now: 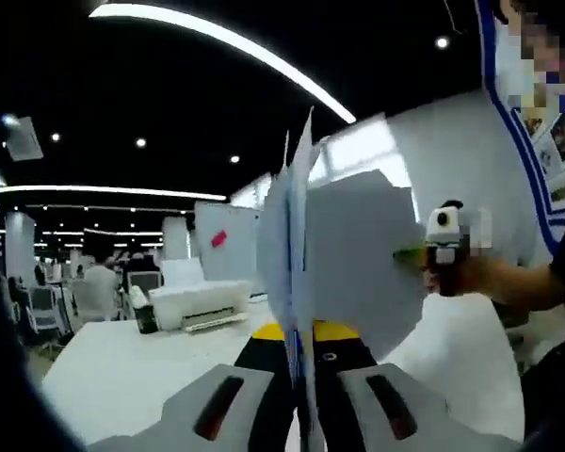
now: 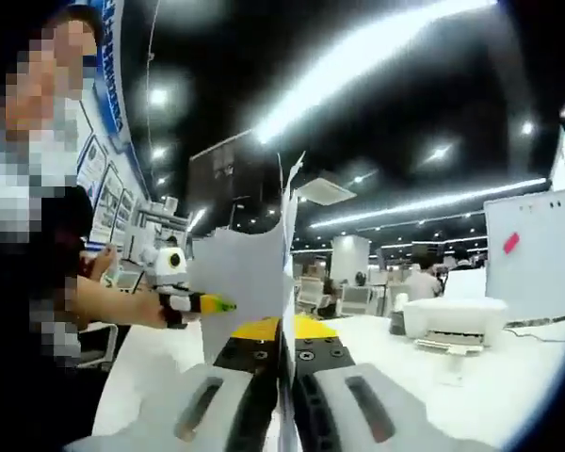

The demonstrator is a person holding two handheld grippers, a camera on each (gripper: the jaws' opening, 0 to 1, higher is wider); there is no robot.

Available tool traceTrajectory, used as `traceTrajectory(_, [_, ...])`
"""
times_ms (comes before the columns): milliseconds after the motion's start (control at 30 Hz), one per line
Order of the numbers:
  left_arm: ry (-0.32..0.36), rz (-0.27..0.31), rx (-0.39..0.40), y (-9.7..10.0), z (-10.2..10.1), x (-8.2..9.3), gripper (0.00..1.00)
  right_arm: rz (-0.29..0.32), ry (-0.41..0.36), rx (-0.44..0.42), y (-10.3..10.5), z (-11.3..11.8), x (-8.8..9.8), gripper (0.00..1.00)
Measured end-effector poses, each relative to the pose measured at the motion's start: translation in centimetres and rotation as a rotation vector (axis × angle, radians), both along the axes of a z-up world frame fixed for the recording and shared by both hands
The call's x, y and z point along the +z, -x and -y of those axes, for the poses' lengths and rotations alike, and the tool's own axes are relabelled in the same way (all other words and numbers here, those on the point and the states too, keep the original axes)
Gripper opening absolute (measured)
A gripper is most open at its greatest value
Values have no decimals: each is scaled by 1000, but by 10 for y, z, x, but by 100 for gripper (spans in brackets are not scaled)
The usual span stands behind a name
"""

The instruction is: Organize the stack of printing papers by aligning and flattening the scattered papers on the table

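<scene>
A stack of white printing papers stands upright and edge-on above the white table. My left gripper is shut on its lower edge, with sheets fanning slightly apart above the jaws. The right gripper, held in a hand, pinches the stack's far side edge. In the right gripper view the same papers rise from between the jaws of my right gripper, which is shut on them. The left gripper comes in from the left and clamps the sheets' edge.
A white printer and a dark bottle sit on the table's far side, also seen as printer. A whiteboard stands behind. A person's arm reaches in from the left. Office chairs and people fill the background.
</scene>
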State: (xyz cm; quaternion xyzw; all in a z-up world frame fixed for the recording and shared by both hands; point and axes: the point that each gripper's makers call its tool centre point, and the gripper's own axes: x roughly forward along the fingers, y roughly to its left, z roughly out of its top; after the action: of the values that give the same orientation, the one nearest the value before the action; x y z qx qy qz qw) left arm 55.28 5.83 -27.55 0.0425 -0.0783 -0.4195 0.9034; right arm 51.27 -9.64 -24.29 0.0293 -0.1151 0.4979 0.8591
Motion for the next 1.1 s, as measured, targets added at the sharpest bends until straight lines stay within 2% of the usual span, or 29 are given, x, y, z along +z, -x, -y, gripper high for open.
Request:
traceTrajectory(33, [-24,-47,2,-2,3,-16,18,-74,-11,-6,-4,4,-13,14])
traceTrajectory(67, [-50,-95,11,-4,6,-30,26,-171,-3,-51,-15,10,-30,23])
traceTrajectory(100, [-58,-109,13,-4,8,-36,31,-180,-7,-66,-19,14,-34,26])
traceTrajectory(133, [-44,-107,12,-4,10,-35,30,-178,-15,-67,-20,15,-35,25])
traceTrajectory(200, [-26,-114,9,-2,12,-31,29,-211,-42,-84,-24,20,-36,25])
traceTrajectory(267, [-20,-103,32,-5,11,-24,29,-219,-23,-127,-30,24,-40,30])
traceTrajectory(300, [-19,-103,32,-7,13,-20,29,-221,-8,-138,-31,24,-41,30])
traceTrajectory(367, [-6,-100,34,-10,16,-10,29,-188,17,-142,-31,22,-36,27])
traceTrajectory(467, [76,-86,49,-17,15,18,29,-165,12,-171,-35,23,-19,30])
traceTrajectory(533, [133,-87,42,-20,16,36,29,-156,-6,-162,-34,21,-8,26])
traceTrajectory(600, [161,-74,36,-19,18,52,28,-177,-5,-199,-40,24,-6,22])
traceTrajectory(633, [158,-71,47,-21,19,54,28,-182,8,-236,-46,29,-9,22])
traceTrajectory(700, [134,-96,74,-26,18,47,28,-195,26,-266,-52,35,-18,21])
traceTrajectory(767, [79,-190,84,-32,18,15,25,-237,10,-226,-54,42,-38,20])
traceTrajectory(833, [96,-266,54,-32,18,-5,12,-287,-32,-177,-51,46,-46,6])
traceTrajectory(867, [140,-270,25,-29,20,-3,8,-293,-77,-154,-49,46,-43,0])
traceTrajectory(900, [164,-268,5,-26,22,2,6,-292,-105,-121,-44,44,-38,0])
traceTrajectory(933, [144,-250,31,-26,21,6,6,-286,-101,-137,-42,43,-31,0])
traceTrajectory(967, [117,-206,54,-28,20,14,6,-239,-77,-158,-42,41,-23,0])
traceTrajectory(1033, [117,-152,53,-25,23,31,6,-158,-30,-196,-41,38,-8,0])
traceTrajectory(1100, [117,-118,57,-22,23,43,6,-124,-21,-215,-37,35,6,0])
